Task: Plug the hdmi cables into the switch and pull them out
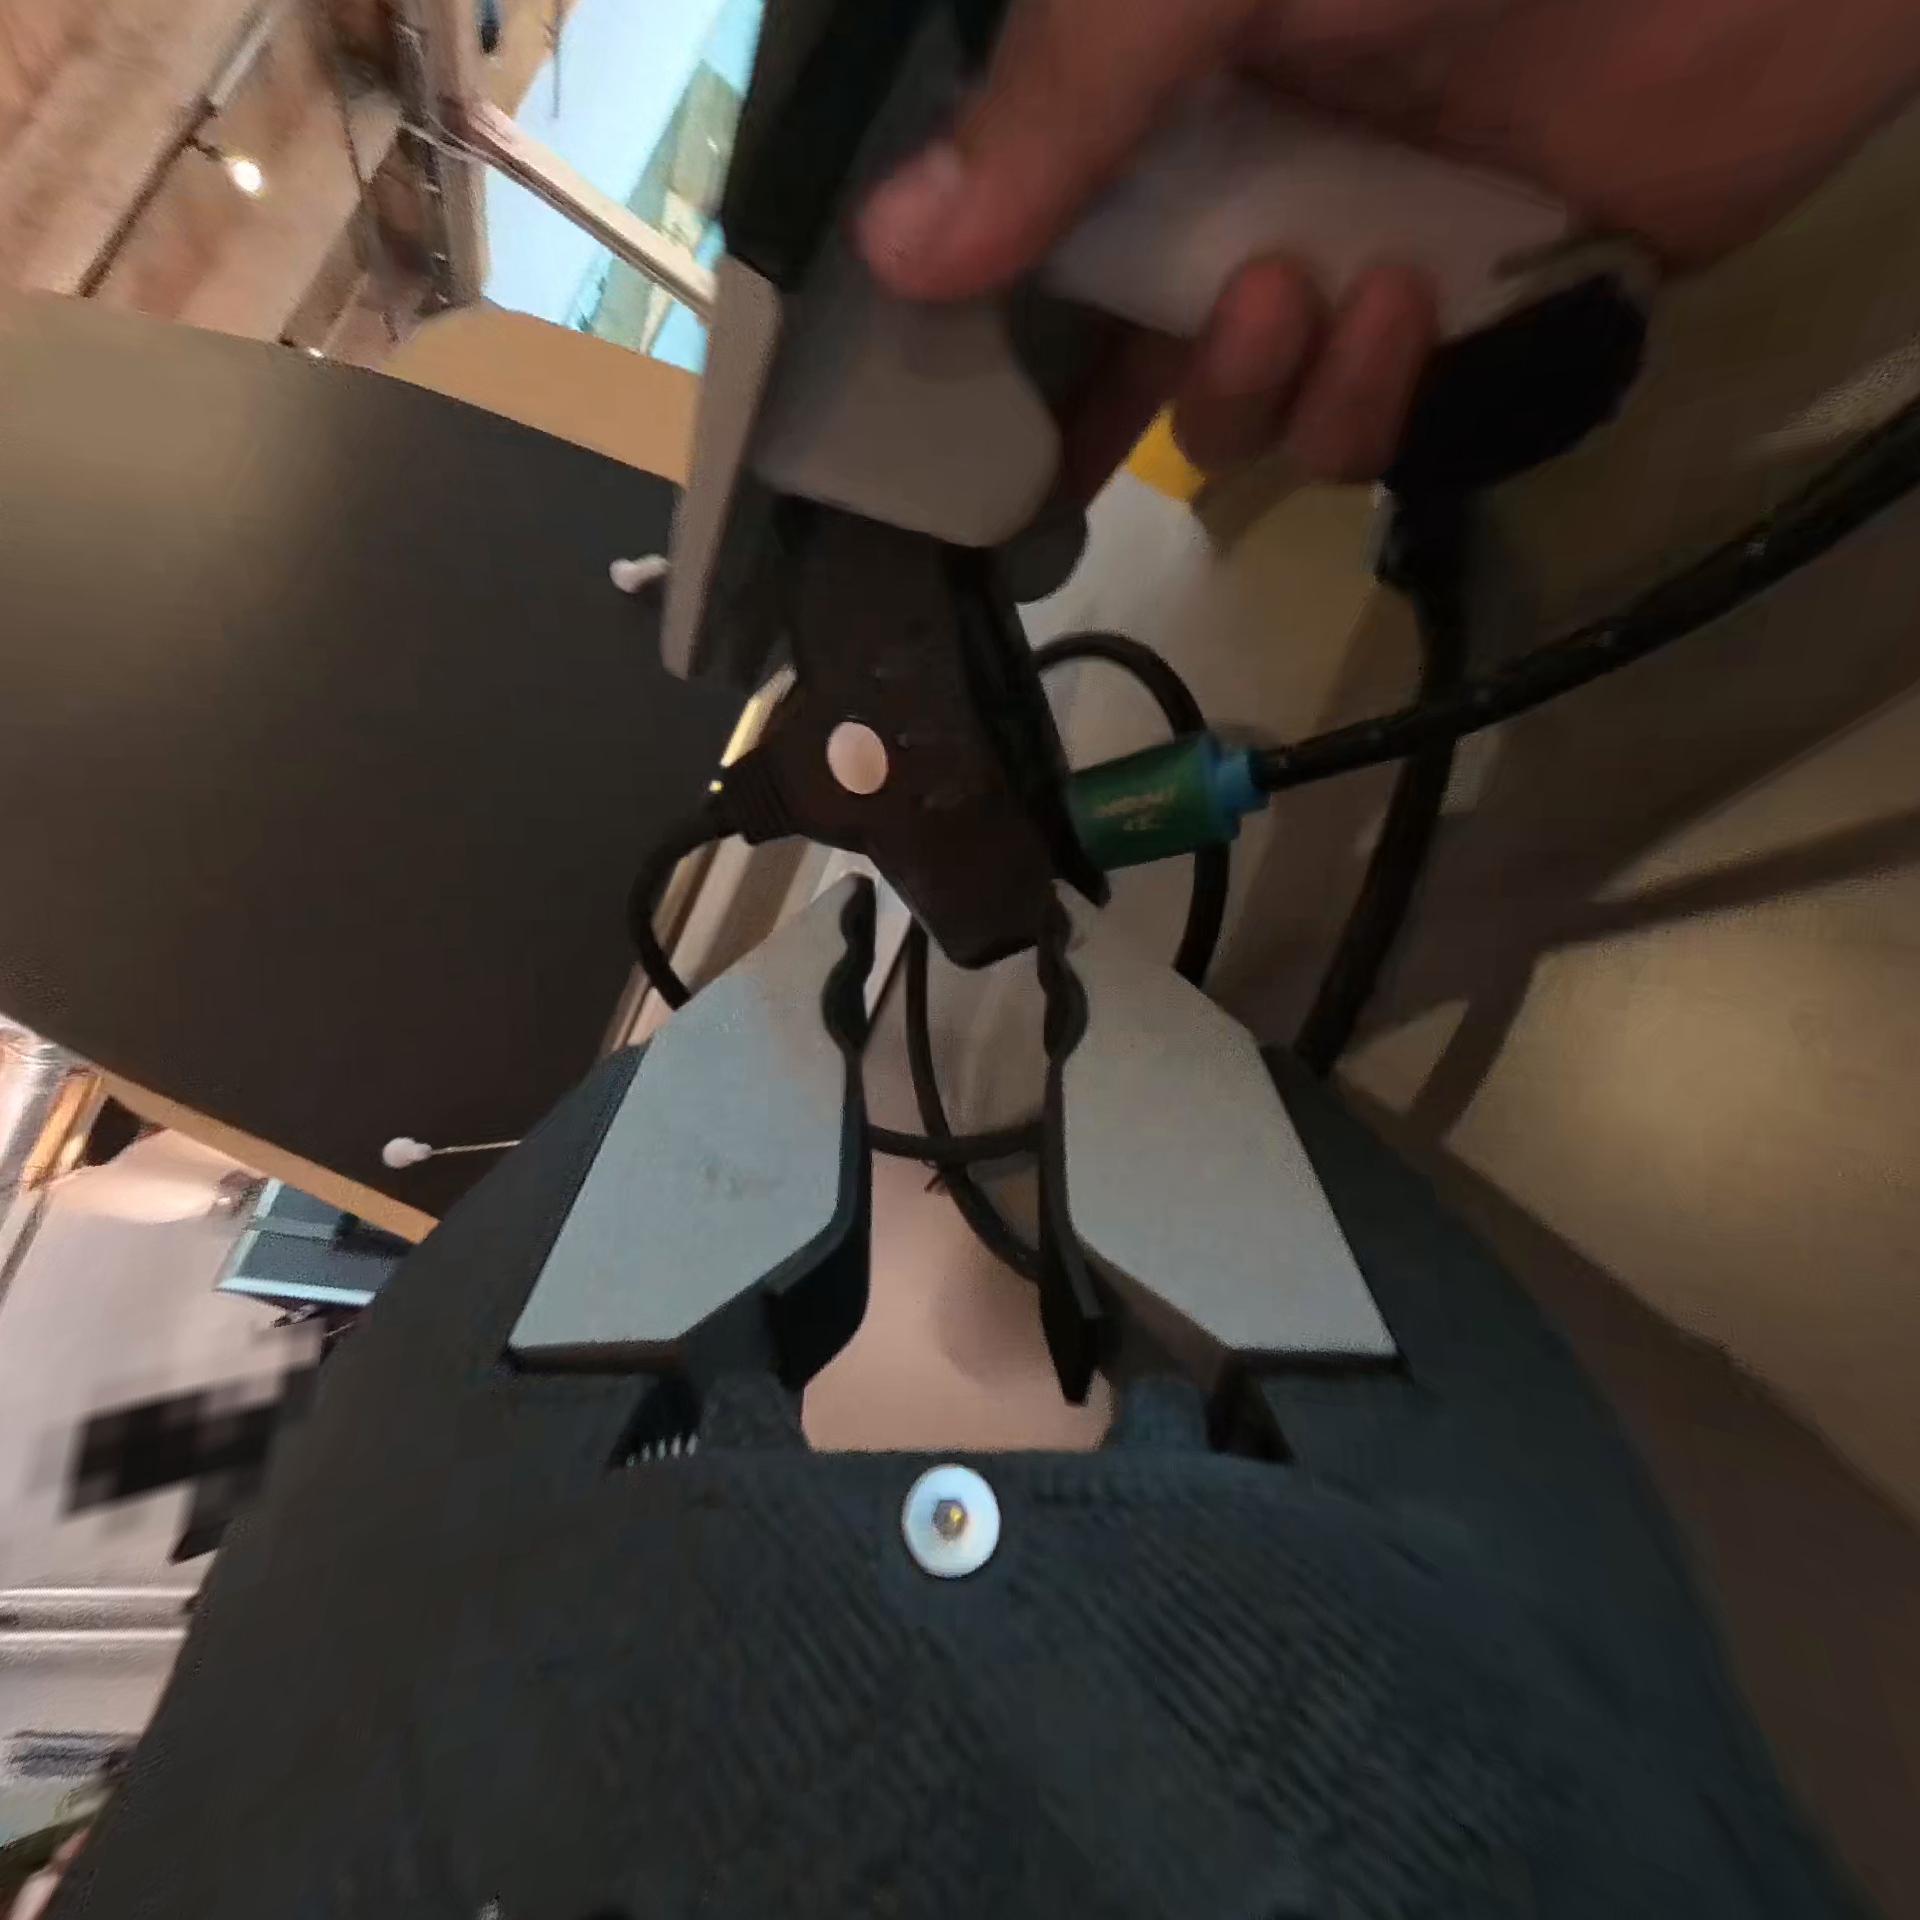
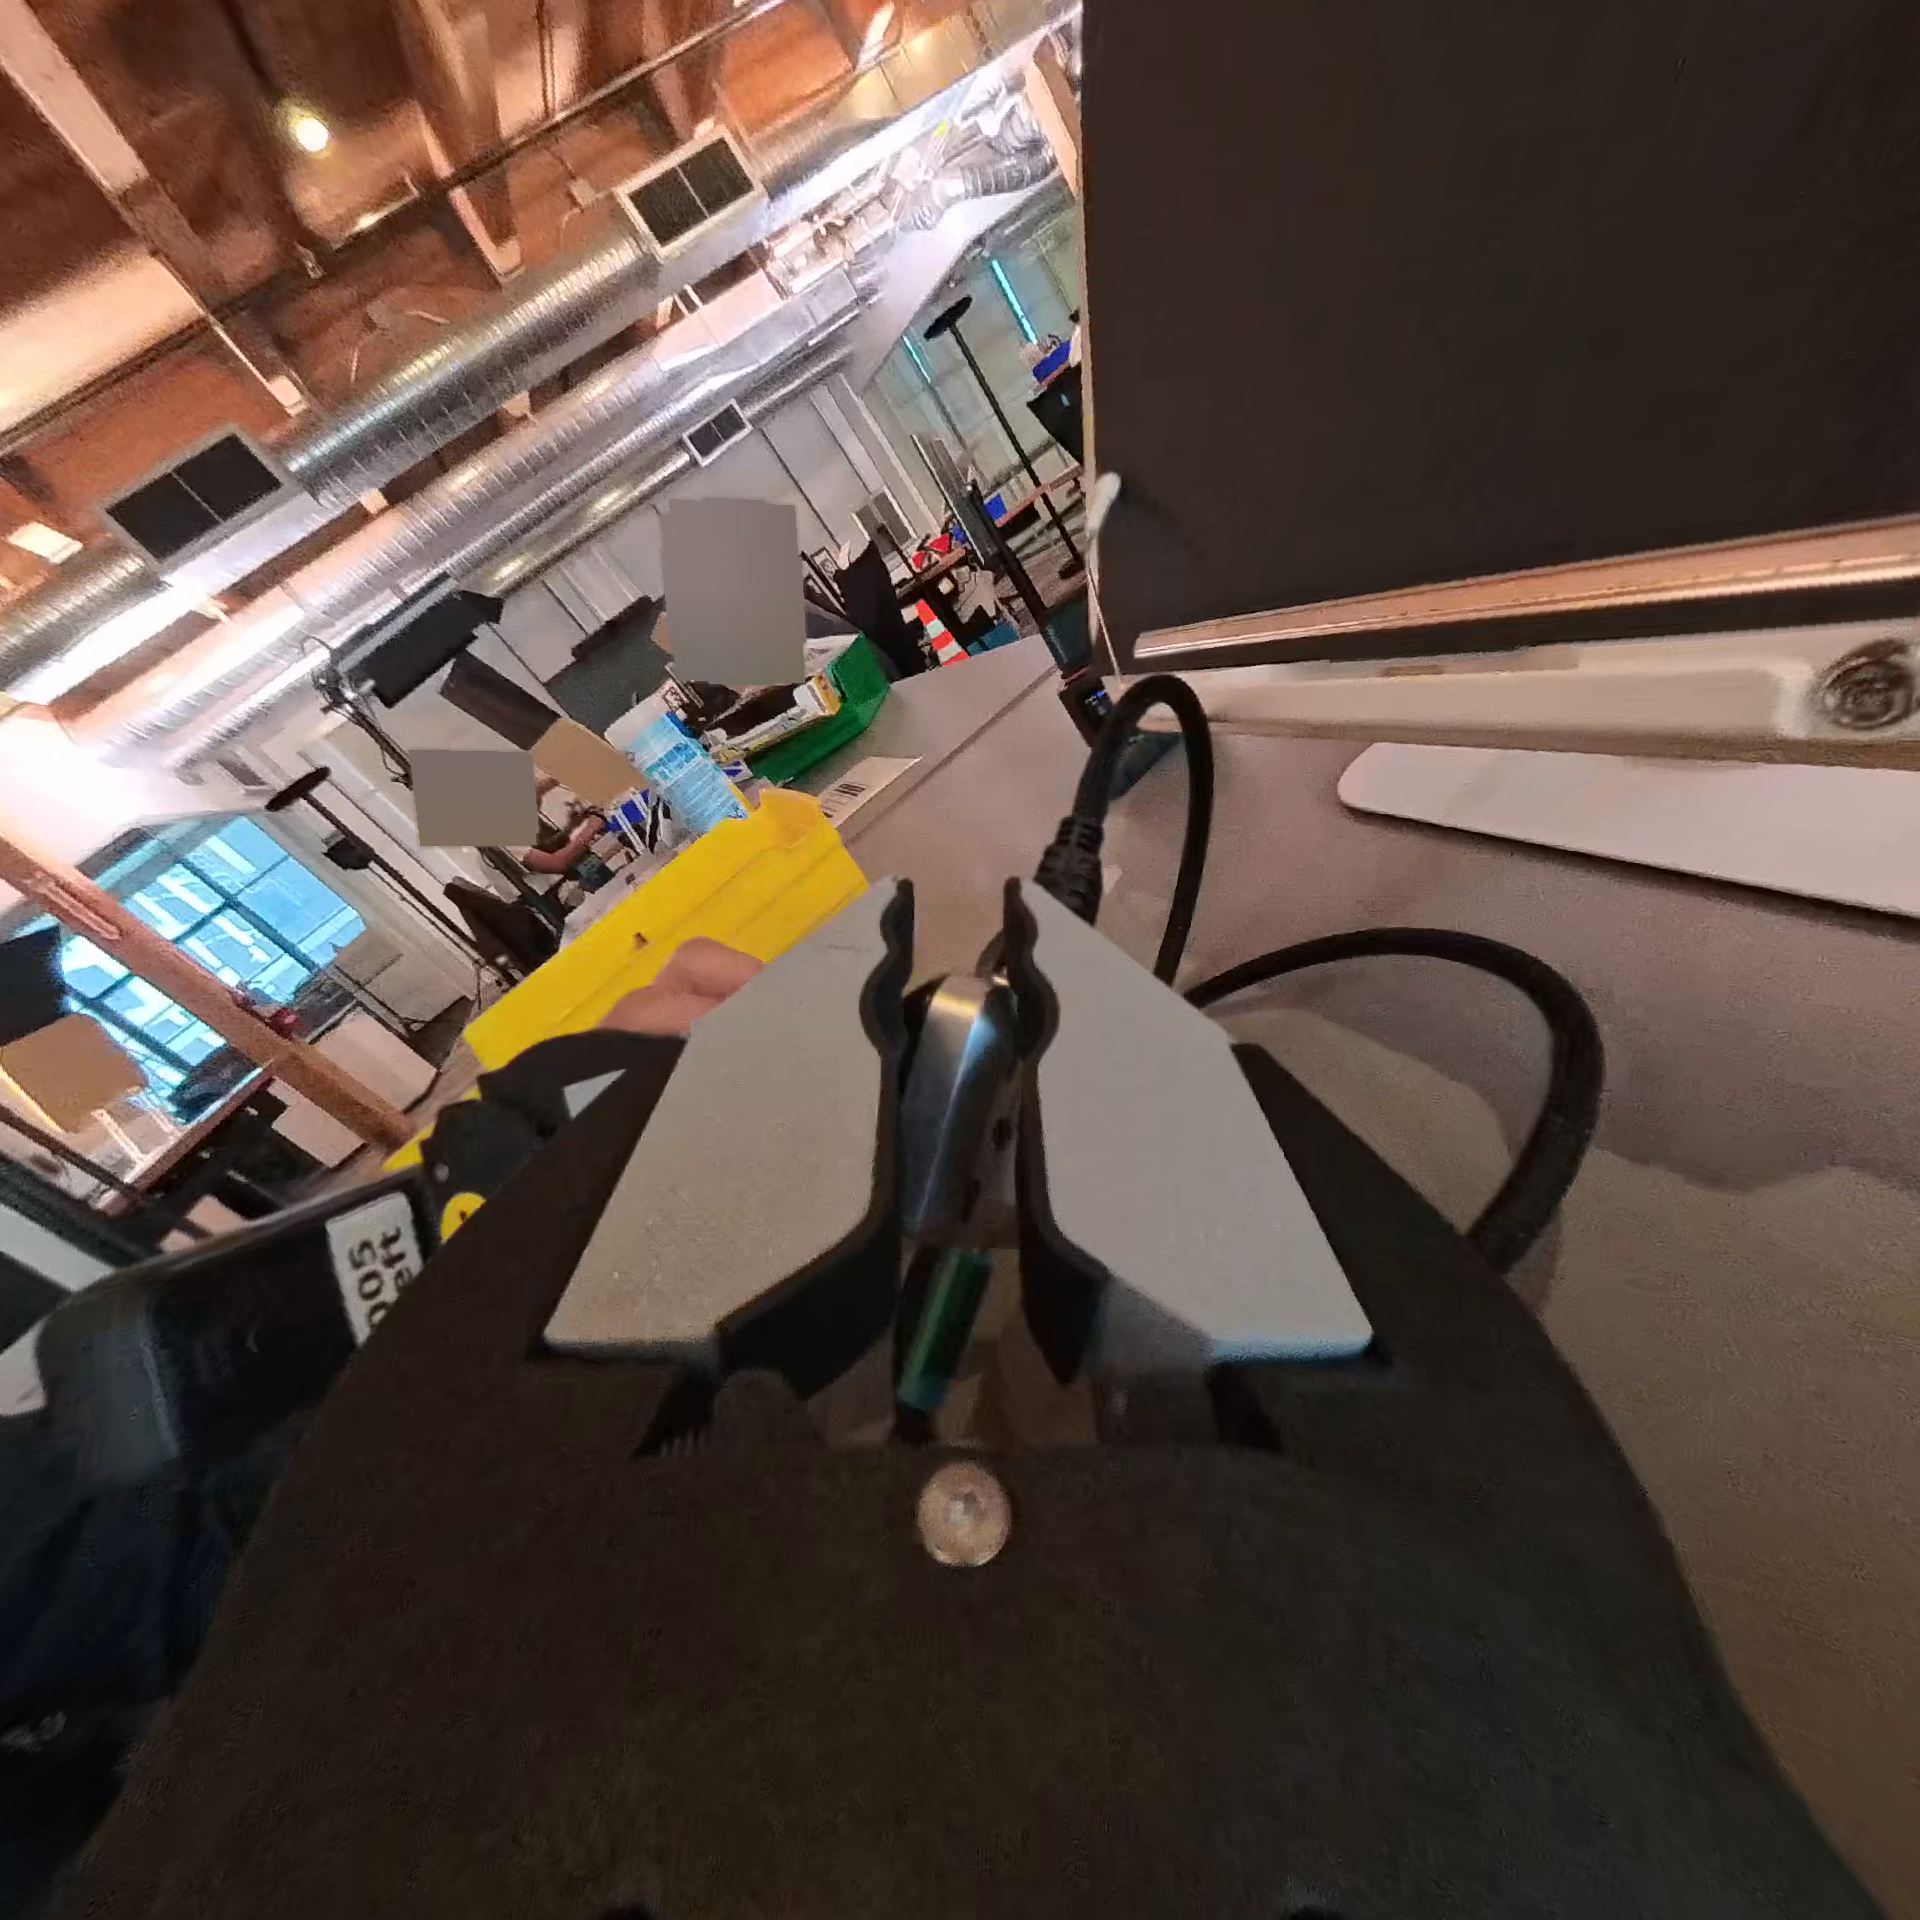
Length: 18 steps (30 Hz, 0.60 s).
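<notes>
While the right gripper (image 2: 961, 940) clamps the switch (image 2: 961, 1091), the green plug (image 1: 1143, 810) sits in it.
Left gripper (image 1: 961, 935) spread, grasping nothing: close squarely on the plug, pull straight.

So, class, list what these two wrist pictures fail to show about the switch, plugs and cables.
- Right wrist view: the right gripper clamps the switch, leaving only a sliver visible; whether the green plug is seated is hidden.
- Left wrist view: that gripper covers the switch's ports.
- Right wrist view: the black cable runs behind the gripper body, so its end is hidden.
</notes>
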### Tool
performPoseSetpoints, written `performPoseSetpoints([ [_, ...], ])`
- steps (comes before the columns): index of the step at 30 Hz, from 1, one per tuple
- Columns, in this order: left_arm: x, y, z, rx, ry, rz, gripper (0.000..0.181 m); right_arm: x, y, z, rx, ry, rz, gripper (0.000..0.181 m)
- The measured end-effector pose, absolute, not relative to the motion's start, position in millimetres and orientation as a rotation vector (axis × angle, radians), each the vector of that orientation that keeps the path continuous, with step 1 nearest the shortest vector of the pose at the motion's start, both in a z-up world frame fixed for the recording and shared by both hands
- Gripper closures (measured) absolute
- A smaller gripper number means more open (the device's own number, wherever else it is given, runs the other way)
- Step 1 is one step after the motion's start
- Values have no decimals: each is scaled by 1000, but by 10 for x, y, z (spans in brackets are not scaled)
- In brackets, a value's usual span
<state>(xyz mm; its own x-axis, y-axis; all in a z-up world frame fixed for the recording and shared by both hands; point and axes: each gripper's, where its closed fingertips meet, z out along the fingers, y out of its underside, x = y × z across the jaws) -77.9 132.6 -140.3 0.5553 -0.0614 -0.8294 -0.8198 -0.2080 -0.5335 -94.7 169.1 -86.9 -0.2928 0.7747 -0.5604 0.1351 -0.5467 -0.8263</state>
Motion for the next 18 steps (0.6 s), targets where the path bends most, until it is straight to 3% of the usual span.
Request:
performPoseSetpoints([
  [6,-910,1350,-1471,-1670,769,930,154,-910,1558,-759,-1457,-1159,2018,172],
  [8,-936,1346,-1487,-1676,783,948,149,-836,1512,-619,-1399,-1136,2144,181],
  [13,-892,1376,-1530,-1652,851,1034,140,-698,1654,-409,-1332,-996,2264,181],
  [18,-883,1464,-1655,-1653,902,1131,141,-753,1625,-506,-1367,-1049,2200,181],
])
